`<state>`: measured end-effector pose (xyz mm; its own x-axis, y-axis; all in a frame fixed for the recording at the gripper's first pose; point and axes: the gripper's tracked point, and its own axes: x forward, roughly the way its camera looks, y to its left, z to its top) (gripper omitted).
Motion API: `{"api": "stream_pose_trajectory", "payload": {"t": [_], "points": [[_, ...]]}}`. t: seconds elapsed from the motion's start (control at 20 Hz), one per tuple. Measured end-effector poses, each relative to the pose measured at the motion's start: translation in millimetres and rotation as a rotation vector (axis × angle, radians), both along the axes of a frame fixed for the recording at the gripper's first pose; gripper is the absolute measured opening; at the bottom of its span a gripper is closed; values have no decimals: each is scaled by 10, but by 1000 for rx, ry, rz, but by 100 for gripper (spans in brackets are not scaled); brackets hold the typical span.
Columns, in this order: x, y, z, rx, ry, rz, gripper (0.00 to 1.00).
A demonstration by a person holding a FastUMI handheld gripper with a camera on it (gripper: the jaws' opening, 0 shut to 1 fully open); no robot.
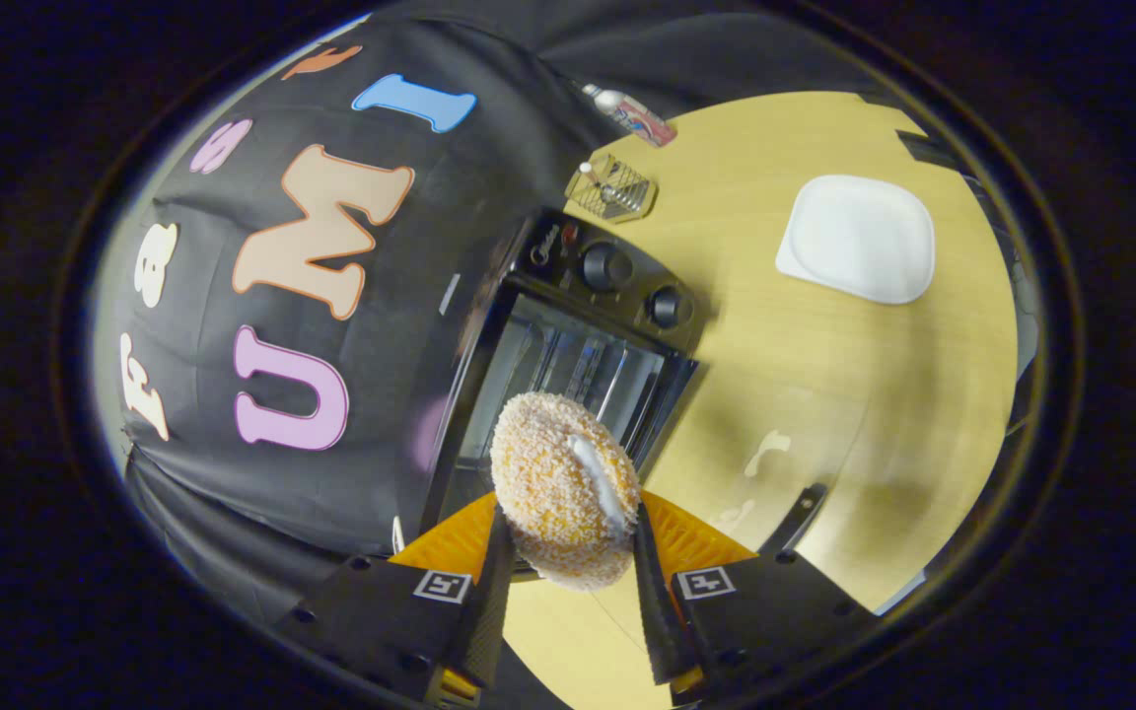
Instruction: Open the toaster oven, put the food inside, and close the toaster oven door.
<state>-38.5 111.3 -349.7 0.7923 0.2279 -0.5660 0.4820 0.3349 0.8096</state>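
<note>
The hand-held gripper is closed on the crumbed food, one finger pressing at each side, so the round piece cannot slip while it is carried. It hangs just before the toaster oven, whose cavity looks open to receive it. Beyond, on the bench, lies a white plate, probably the source.

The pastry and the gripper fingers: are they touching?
Touching. The gripper view shows the pastry clamped between the two fingers of the gripper, both pressing its sides, ahead of the toaster oven.
</note>
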Motion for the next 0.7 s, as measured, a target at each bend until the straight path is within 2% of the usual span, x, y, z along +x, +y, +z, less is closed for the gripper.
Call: {"api": "stream_pose_trajectory", "payload": {"t": [0.2, 0.4, 0.7], "points": [[229, 232, -63, 95, -16, -6, 61], [452, 340, -96, 138, -24, -15, 61], [667, 405, -198, 172, -60, 12, 62]]}}
